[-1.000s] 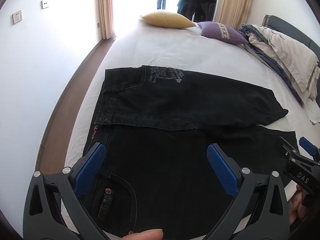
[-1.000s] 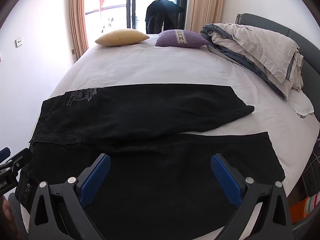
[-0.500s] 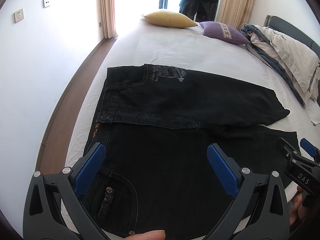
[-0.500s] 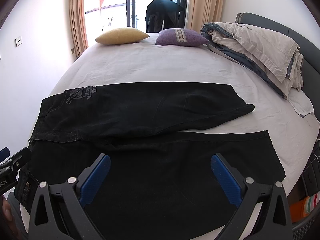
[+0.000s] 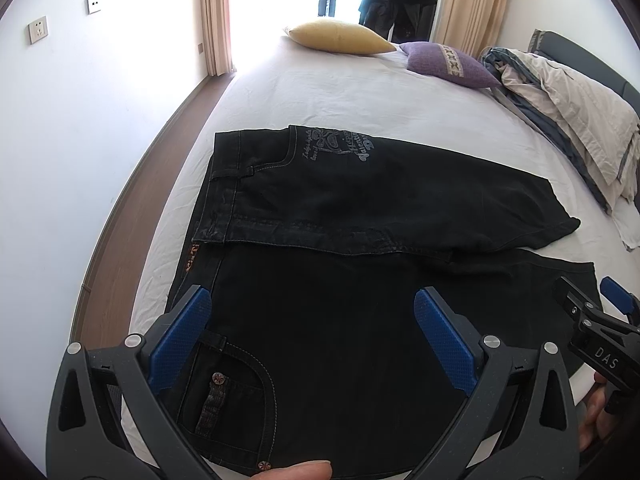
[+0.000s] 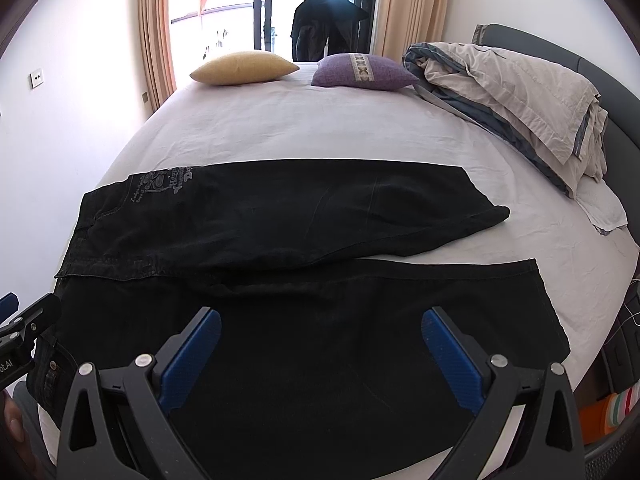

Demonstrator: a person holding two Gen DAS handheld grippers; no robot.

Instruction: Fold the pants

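Observation:
Black jeans [image 5: 340, 280] [image 6: 304, 288] lie spread on the white bed, waist to the left, legs running right. The far leg [image 6: 280, 216] lies angled, its inner edge overlapping the near leg [image 6: 360, 320]. A grey print [image 5: 332, 146] marks the far hip. My left gripper [image 5: 312, 336] hovers open above the waist and front pocket [image 5: 236, 396]. Over the middle of the near leg my right gripper [image 6: 320, 354] is open, nothing between its blue pads. Each gripper shows at the edge of the other's view.
A yellow pillow [image 6: 244, 68] and a purple pillow [image 6: 362, 72] rest at the far end of the bed [image 6: 300, 128]. A crumpled duvet [image 6: 516, 92] is heaped along the right. A wooden floor strip [image 5: 132, 184] and wall run along the left.
Both grippers have barely shifted; the left view has drifted slightly, showing the jeans a little lower in frame. The jeans have not moved.

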